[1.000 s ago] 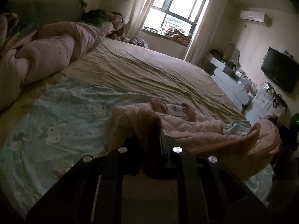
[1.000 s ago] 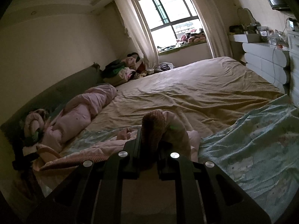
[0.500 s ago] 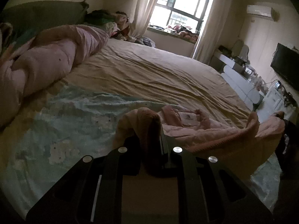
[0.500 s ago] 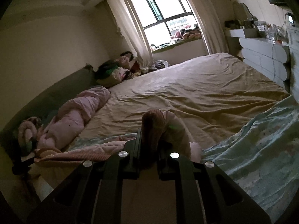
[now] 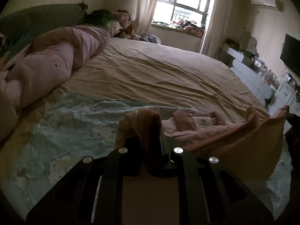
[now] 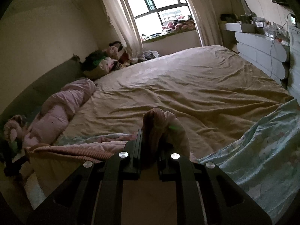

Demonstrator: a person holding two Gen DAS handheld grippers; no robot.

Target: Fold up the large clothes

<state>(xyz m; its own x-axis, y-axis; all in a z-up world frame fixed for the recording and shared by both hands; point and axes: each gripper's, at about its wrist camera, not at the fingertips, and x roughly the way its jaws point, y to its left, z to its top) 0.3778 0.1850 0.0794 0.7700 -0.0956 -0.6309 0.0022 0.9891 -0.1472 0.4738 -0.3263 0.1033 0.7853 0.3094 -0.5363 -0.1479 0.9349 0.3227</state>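
Pink ribbed knit garment (image 5: pixel 234 142), clenched in left gripper (image 5: pixel 150 148) and right gripper (image 6: pixel 150 146), carried further over tan bedsheet (image 5: pixel 159 75); lower hem hidden.

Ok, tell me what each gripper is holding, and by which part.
Both hold the same pink garment. The left gripper and right gripper each pinch a bunched bit of its ribbed edge; it sags between them.

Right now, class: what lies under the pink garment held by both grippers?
Under the pink garment lies a pale blue printed blanket spread over the beige bedsheet. What is directly beneath its folds is covered.
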